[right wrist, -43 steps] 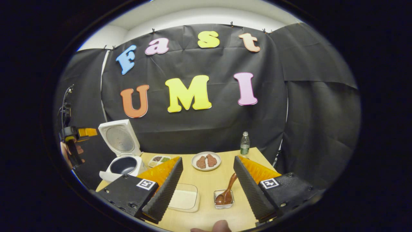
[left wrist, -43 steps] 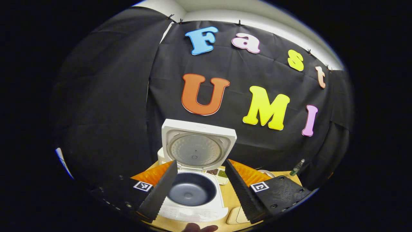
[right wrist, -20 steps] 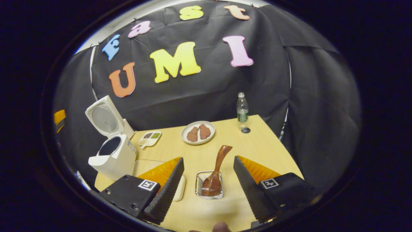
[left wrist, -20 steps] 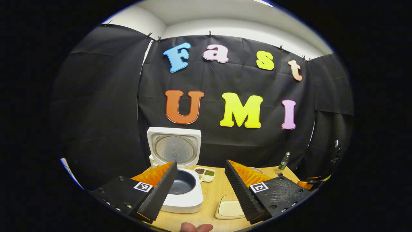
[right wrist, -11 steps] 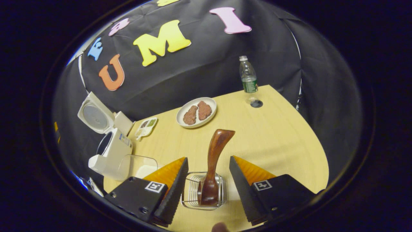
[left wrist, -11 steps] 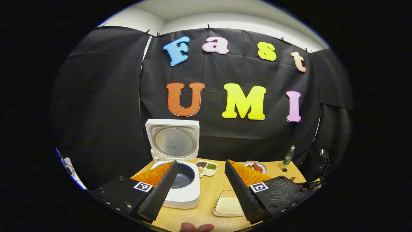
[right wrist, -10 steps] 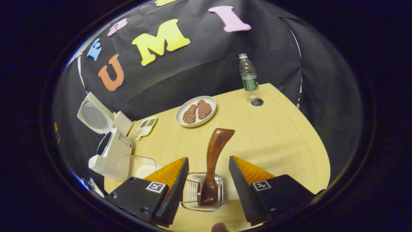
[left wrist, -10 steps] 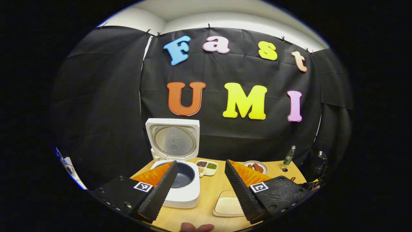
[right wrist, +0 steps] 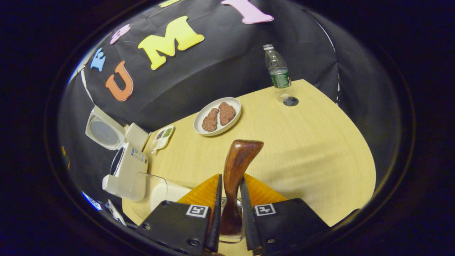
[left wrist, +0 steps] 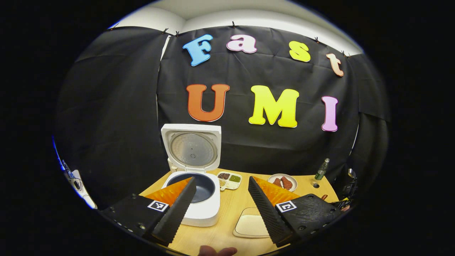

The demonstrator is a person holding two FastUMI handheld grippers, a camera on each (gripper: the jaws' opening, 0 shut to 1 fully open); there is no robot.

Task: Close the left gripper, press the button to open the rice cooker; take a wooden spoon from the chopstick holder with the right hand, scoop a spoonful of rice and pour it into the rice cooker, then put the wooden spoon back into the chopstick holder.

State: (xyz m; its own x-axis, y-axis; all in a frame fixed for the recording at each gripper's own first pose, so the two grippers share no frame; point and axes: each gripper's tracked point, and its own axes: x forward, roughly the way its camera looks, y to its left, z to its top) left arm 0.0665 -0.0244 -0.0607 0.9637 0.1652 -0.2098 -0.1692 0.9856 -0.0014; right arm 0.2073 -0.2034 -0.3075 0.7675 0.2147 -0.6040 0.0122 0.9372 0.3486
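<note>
Your right gripper (right wrist: 230,208) has its two fingers pressed on the neck of the wooden spoon (right wrist: 235,179), whose bowl sits down in the chopstick holder (right wrist: 231,236) right under the fingers. The likely trouble is there — pull at a slant and the bowl may catch the holder's rim and drag or tip it, so lift along the handle's line. The grip is low on a smooth, curved handle; it could swivel once free.

A little farther left sits the clear rice container (right wrist: 156,190), close to the rice cooker (right wrist: 126,172) — a wide swing could knock either.

Your left gripper (left wrist: 220,204) hangs wide and empty above the tabletop (left wrist: 227,236), the cooker's lid (left wrist: 192,148) upright and the pot (left wrist: 199,185) exposed. Keep it out of the spoon's path.
</note>
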